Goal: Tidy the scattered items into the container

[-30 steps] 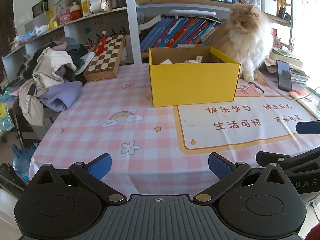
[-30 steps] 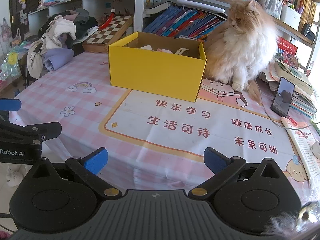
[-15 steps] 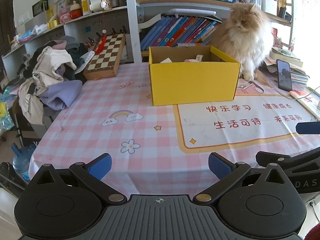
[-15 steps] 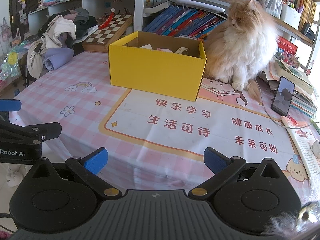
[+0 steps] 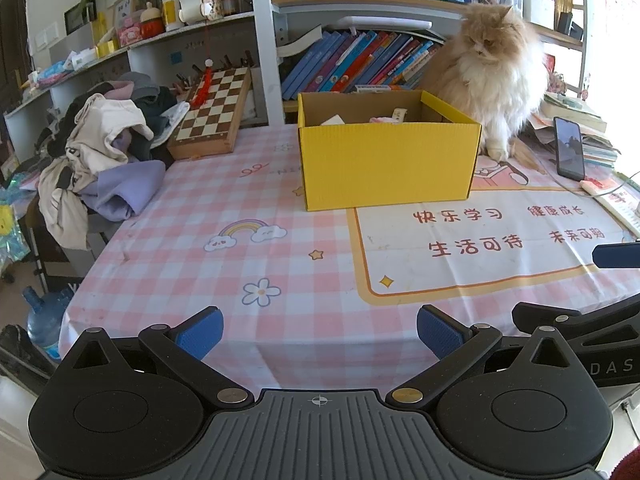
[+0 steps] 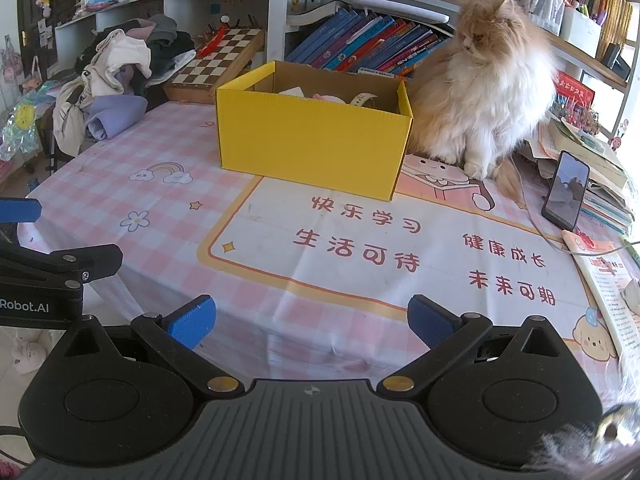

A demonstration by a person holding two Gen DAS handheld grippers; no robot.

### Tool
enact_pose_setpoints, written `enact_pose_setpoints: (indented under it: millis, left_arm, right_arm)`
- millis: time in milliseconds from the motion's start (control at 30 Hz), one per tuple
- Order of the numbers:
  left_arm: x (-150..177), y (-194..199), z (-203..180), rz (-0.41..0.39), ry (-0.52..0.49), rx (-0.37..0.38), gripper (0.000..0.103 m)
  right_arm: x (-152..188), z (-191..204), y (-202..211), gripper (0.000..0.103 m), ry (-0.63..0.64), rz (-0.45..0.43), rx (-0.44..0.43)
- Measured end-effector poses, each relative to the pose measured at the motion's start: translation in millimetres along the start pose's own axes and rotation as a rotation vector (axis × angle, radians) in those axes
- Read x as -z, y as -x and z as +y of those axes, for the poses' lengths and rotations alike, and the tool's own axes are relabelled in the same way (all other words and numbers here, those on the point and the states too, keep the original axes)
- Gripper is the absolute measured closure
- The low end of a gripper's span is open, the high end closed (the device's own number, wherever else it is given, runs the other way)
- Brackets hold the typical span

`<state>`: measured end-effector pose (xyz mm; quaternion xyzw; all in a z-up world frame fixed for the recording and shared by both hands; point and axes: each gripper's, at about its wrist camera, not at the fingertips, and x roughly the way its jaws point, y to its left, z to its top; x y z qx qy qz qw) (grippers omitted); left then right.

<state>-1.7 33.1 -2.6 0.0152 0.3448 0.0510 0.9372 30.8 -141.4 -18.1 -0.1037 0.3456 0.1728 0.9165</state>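
A yellow cardboard box stands open on the pink checked tablecloth, also in the right wrist view. Inside it lie a white paper piece, a pink item and a cream strap. My left gripper is open and empty, held over the table's near edge, well short of the box. My right gripper is open and empty, also at the near edge. Each gripper shows at the side of the other's view.
A fluffy orange-and-white cat sits right behind the box. A phone leans on a stack of books at right. A chessboard and a clothes pile lie at the back left. Bookshelves stand behind.
The cat has turned its head slightly. Both grippers stay open and almost still.
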Motion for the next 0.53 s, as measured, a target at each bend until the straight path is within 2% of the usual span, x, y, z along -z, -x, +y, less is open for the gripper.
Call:
enact_pose_setpoints:
  millis: [533]
  left_arm:
    - [-0.6, 0.9, 0.4, -0.01, 0.002, 0.014, 0.0]
  right_arm:
    - [0.9, 0.3, -1.7, 0.0, 0.001, 0.01, 0.0]
